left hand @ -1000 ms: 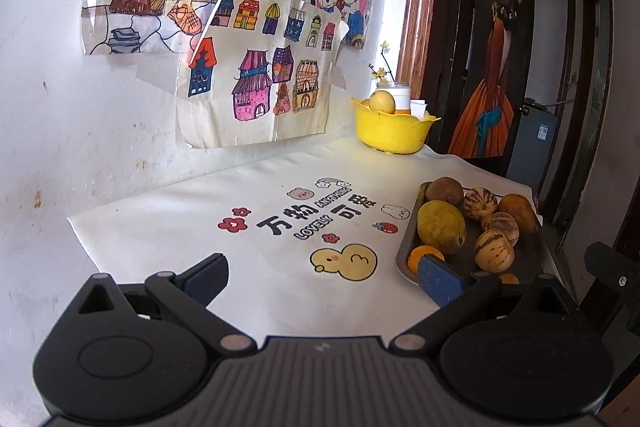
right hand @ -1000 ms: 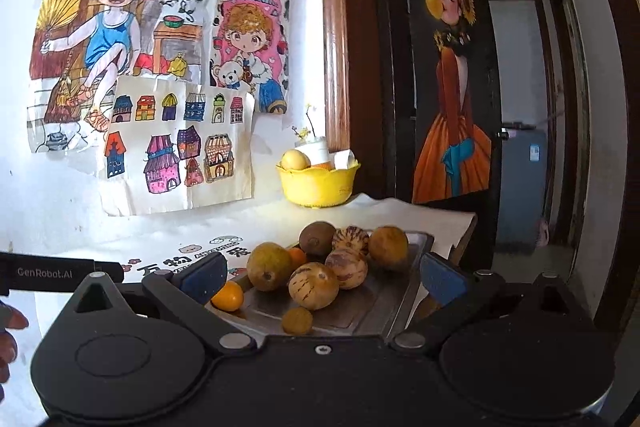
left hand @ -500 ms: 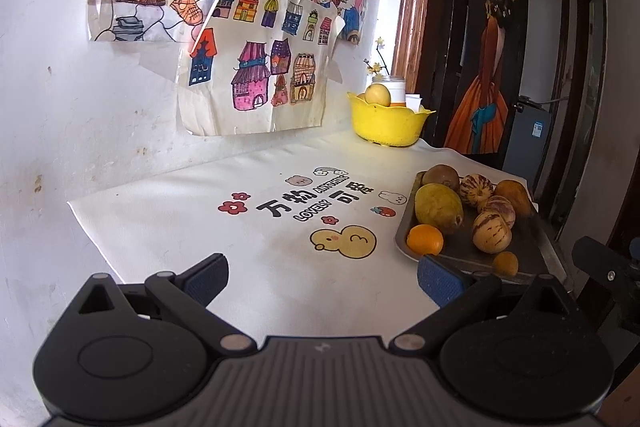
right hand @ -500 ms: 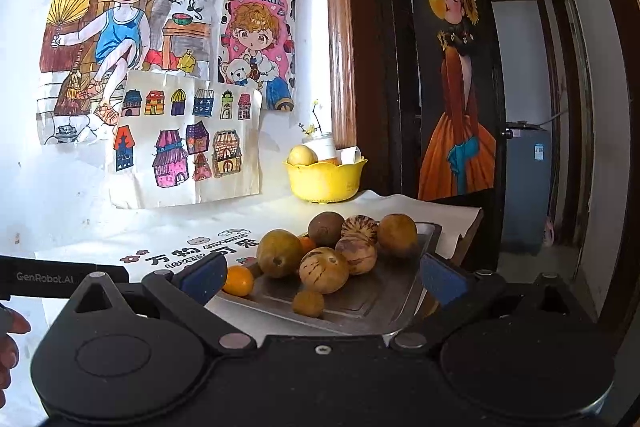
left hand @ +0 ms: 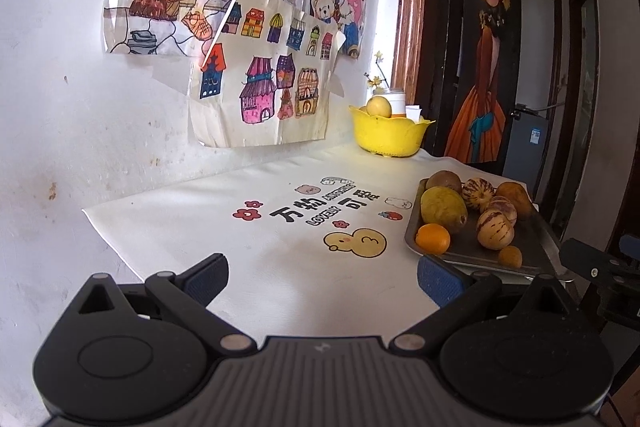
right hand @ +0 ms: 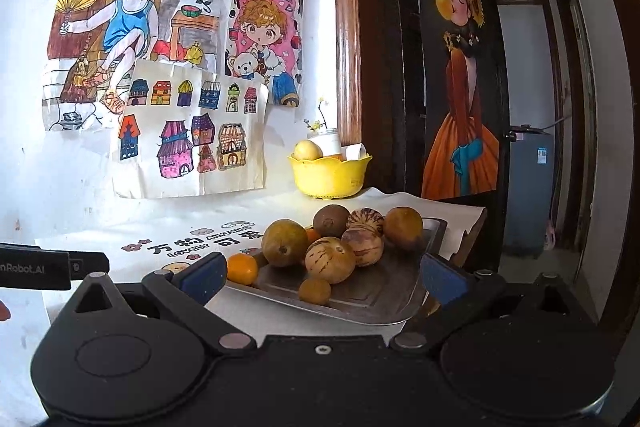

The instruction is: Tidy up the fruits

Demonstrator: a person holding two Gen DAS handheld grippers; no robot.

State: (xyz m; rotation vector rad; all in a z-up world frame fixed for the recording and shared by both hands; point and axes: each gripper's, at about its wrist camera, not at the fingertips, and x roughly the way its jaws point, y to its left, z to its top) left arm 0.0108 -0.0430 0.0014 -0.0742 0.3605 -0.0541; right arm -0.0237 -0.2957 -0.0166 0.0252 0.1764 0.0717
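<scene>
Right claw (right hand: pixel 320 277) wide apart, fruit tray (right hand: pixel 376 301) betw. fingers.

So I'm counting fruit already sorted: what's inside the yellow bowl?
In the yellow bowl, one pale round fruit shows, with something orange beside it. A white cup stands in or behind it. The wall hides anything lower.

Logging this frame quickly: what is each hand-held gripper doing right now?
Left hand-held gripper: open, holding nothing.
Right hand-held gripper: open, holding nothing, facing the tray of fruit.
</scene>
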